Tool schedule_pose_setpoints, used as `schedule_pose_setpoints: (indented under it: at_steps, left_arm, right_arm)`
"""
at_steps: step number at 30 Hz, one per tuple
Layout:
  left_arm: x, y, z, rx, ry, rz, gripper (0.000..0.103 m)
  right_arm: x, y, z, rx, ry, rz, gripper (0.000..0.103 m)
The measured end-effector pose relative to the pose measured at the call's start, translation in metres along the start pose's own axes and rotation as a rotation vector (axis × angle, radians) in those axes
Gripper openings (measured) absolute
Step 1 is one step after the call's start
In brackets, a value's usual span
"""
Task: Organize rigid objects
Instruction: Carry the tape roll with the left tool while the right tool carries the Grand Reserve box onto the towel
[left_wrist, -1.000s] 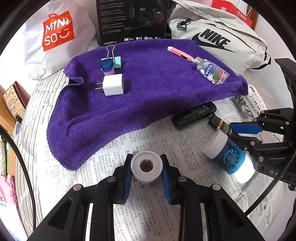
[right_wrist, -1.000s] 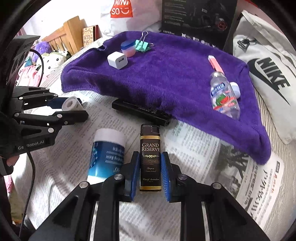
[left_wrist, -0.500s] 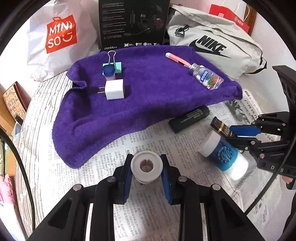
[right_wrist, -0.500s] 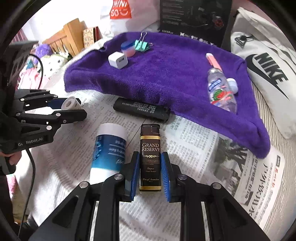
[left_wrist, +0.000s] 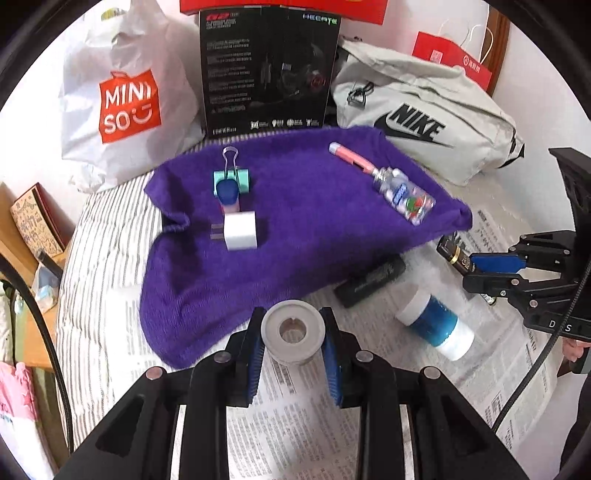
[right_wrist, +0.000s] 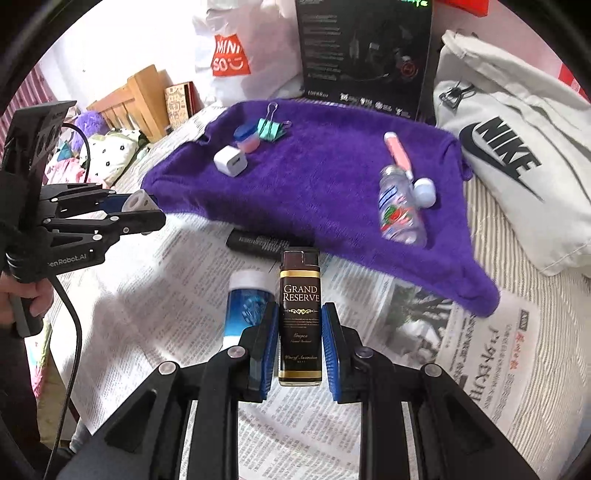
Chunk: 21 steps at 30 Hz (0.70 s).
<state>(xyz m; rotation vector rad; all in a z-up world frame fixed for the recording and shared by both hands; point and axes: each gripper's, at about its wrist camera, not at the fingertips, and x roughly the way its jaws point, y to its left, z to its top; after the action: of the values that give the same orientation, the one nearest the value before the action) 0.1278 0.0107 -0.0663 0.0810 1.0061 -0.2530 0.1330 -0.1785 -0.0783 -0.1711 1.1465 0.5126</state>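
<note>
Purple terry cloth (left_wrist: 314, 221) covers the far half of the bed, with printed newspaper (right_wrist: 369, 424) spread over the near half. Behind it stand a white plastic bag with an orange "MINISO" logo (left_wrist: 125, 103), a tall black carton marked "EDIFIER" and "HECATE" (left_wrist: 266, 74), and a grey fabric bag printed "NIKE" (left_wrist: 424, 122).

The right gripper (right_wrist: 299, 347) has its blue pads clamped on a dark brown rectangular lighter (right_wrist: 300, 317) reading "GRAND RESERVE" in gold-trimmed lettering, held lengthwise above the newspaper. The left gripper (left_wrist: 293, 350) is closed on a small white roll of tape (left_wrist: 293, 332), its hollow core facing the camera, near the towel's front edge. The left tool's black body reads "enRobot.AI", and a hand (right_wrist: 27, 295) grips its handle.

On the newspaper lie a blue cylindrical bottle with white ends (left_wrist: 434, 325) and a flat black bar with fine white print (left_wrist: 369, 282), both between the grippers and the towel. On the towel sit a white cube charger (left_wrist: 240, 230), a small pink jar with a blue lid (right_wrist: 245, 138), a teal binder clip (left_wrist: 231, 177), a pink utility knife (left_wrist: 349, 157), a clear bottle with a watermelon label (left_wrist: 404, 194) and a white cap (right_wrist: 424, 192) touching that bottle.
</note>
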Motion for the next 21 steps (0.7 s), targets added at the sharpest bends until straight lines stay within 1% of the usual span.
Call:
schedule_pose_setpoints:
  at_steps: [6, 11, 16, 21]
  left_arm:
    - [0.005, 0.012, 0.019, -0.012, -0.006, -0.011, 0.027]
    - [0.020, 0.027, 0.031, -0.041, 0.003, -0.017, 0.027]
    - [0.038, 0.037, 0.041, -0.052, 0.021, -0.020, 0.027]
    - [0.057, 0.046, 0.044, -0.057, 0.047, -0.019, 0.027]
  right_arm:
    - [-0.001, -0.010, 0.020, 0.014, -0.016, -0.011, 0.023]
    - [0.005, -0.018, 0.039, 0.022, -0.025, -0.020, 0.023]
    - [0.024, -0.031, 0.061, 0.048, -0.019, -0.015, 0.023]
    - [0.048, -0.039, 0.080, 0.059, 0.004, -0.016, 0.023]
